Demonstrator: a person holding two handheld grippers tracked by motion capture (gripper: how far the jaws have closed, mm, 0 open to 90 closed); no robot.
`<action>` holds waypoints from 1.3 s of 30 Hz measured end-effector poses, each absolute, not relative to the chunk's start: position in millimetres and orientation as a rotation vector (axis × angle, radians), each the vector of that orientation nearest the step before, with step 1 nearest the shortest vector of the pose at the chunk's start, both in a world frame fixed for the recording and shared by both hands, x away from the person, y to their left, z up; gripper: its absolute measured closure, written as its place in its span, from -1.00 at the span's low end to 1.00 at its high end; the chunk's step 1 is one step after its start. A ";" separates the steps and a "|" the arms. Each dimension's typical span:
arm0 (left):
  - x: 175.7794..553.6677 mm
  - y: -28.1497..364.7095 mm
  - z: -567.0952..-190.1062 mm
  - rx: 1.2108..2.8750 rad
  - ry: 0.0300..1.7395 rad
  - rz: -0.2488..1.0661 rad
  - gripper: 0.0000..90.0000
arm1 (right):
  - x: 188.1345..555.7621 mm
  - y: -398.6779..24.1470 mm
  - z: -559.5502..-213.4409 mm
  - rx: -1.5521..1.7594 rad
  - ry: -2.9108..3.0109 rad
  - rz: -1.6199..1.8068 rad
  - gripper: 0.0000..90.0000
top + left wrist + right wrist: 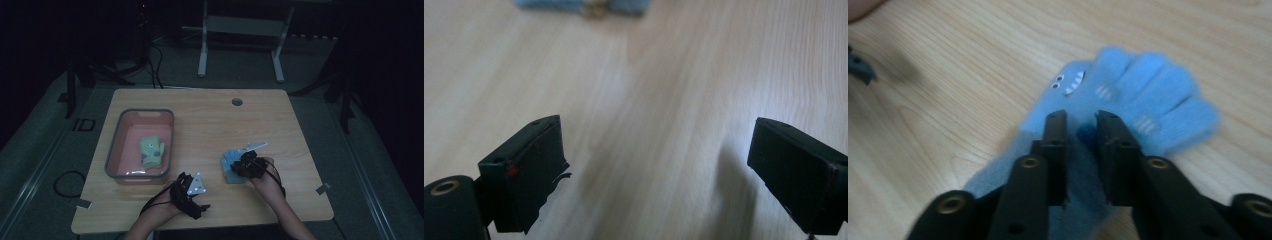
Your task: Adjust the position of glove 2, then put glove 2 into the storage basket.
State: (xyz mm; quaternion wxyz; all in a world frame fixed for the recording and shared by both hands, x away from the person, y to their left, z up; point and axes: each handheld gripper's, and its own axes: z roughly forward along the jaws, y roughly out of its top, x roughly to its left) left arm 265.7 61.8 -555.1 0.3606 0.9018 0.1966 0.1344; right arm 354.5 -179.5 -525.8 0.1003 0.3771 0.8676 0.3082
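A blue monster-face glove [1148,100] lies flat on the wooden table [210,125], fingers spread. My right gripper [1082,120] is down on its palm. The jaws stand a narrow gap apart with a small ridge of blue fabric between them, and the pads do not clearly press it. From above, the right gripper [247,165] covers the glove's [229,167] right side. My left gripper [659,145] hangs wide open over bare wood with nothing between its jaws, and the blue glove's edge [624,5] shows far ahead. In the high view the left gripper [192,195] sits near the front edge.
A pink bin with a grey rim [112,150] stands at the table's left and holds a green glove [151,151]. A round cable hole [237,102] is at the back of the table. A white stand [240,30] and cables [65,182] are on the dark floor.
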 end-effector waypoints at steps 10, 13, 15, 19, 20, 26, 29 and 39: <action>263.4 36.0 -524.1 2.235 0.563 0.349 -0.65 | 358.3 -212.9 -505.3 0.984 2.536 1.025 0.17; 264.4 23.8 -522.2 2.237 0.472 0.384 -0.65 | 363.3 -225.4 -502.5 1.007 2.522 1.036 0.19; 267.8 14.2 -522.9 2.244 0.435 0.412 -0.65 | 365.9 -232.0 -501.2 1.019 2.509 1.047 0.19; 277.6 -1.3 -525.4 2.247 0.383 0.432 -0.57 | 371.9 -238.8 -501.6 1.034 2.497 1.069 0.18; 280.3 -4.6 -527.0 2.241 0.368 0.434 -0.55 | 373.9 -239.1 -502.3 1.034 2.500 1.077 0.16; 295.6 -19.2 -538.1 2.238 0.277 0.428 -0.32 | 389.3 -231.5 -511.1 1.069 2.520 1.093 0.05; 302.1 -25.8 -543.2 2.274 0.245 0.439 -0.25 | 396.6 -225.2 -518.0 1.091 2.541 1.095 0.00; 311.7 -35.8 -553.9 2.367 0.231 0.495 -0.03 | 411.1 -208.0 -541.9 1.088 2.610 1.003 -0.10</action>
